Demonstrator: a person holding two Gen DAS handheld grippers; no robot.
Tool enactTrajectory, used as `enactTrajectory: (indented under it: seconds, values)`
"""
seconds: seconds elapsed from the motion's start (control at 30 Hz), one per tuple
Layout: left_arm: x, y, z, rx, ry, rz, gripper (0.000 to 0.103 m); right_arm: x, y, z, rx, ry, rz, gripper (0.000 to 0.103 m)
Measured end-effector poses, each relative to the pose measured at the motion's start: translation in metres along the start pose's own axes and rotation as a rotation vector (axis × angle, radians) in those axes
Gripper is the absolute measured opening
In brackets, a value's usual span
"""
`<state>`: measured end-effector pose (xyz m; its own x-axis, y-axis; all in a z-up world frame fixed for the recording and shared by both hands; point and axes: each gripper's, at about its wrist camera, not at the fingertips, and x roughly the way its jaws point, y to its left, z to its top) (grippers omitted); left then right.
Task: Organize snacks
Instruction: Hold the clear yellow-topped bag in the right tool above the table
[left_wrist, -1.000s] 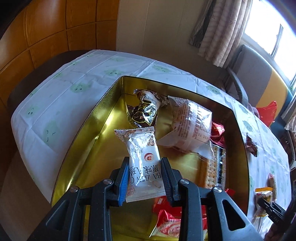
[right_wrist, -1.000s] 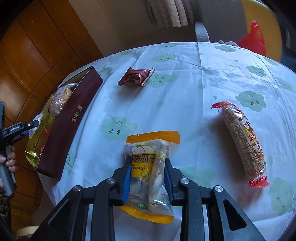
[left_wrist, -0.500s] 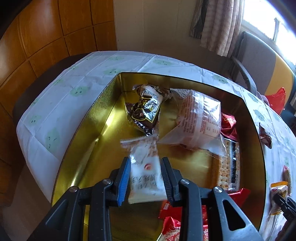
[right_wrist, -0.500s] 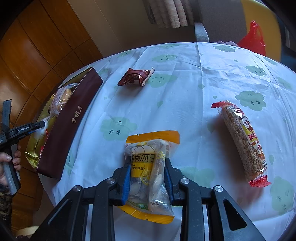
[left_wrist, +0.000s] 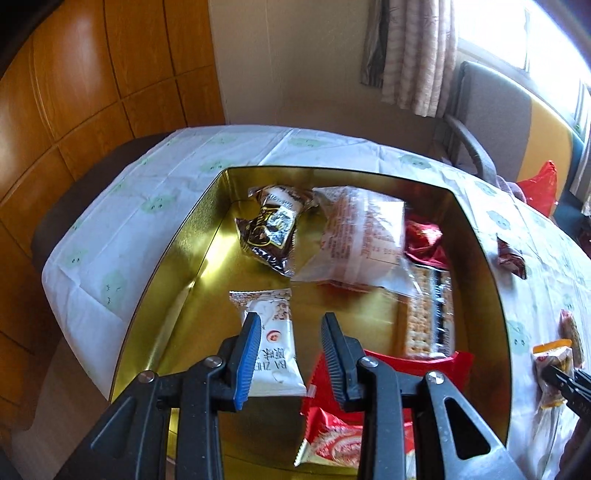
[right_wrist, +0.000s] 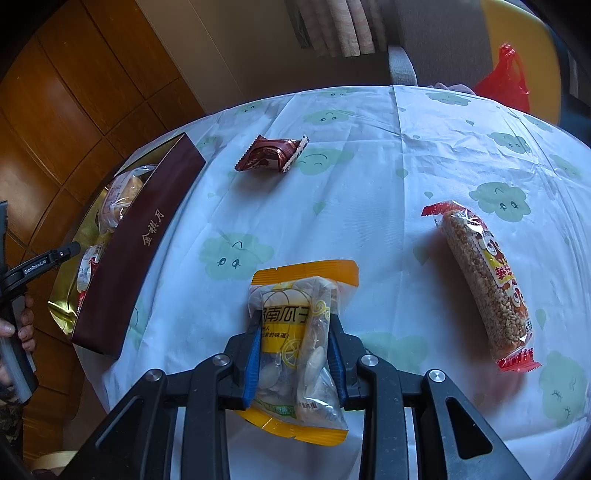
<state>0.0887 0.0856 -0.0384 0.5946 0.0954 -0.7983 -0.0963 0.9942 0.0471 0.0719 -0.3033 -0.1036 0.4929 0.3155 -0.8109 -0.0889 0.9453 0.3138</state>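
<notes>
Right gripper (right_wrist: 294, 354) clamped on yellow seed packet (right_wrist: 298, 347), long axis along fingers; gold tin (right_wrist: 122, 251) far left. Left gripper (left_wrist: 290, 354) spread wide, empty, above white packet (left_wrist: 271, 343) lying in tin.

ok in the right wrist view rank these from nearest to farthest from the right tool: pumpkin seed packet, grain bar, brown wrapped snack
1. Pumpkin seed packet: clamped in the right tool.
2. Grain bar: on the cloth to the right, lying lengthwise.
3. Brown wrapped snack: far side of the table, ahead and slightly left, near the box corner.
</notes>
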Motion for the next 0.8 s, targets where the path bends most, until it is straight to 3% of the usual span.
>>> enactTrajectory:
  seconds: [0.5, 0.8]
  values:
    - [-0.039, -0.018, -0.016, 0.051, -0.052, -0.053, 0.034, 0.0, 0.0, -0.001, -0.01, -0.006, -0.008, 0.032]
    - [-0.044, -0.019, -0.029, 0.05, -0.041, -0.074, 0.034, 0.0, 0.003, -0.001, -0.022, -0.007, -0.027, 0.032]
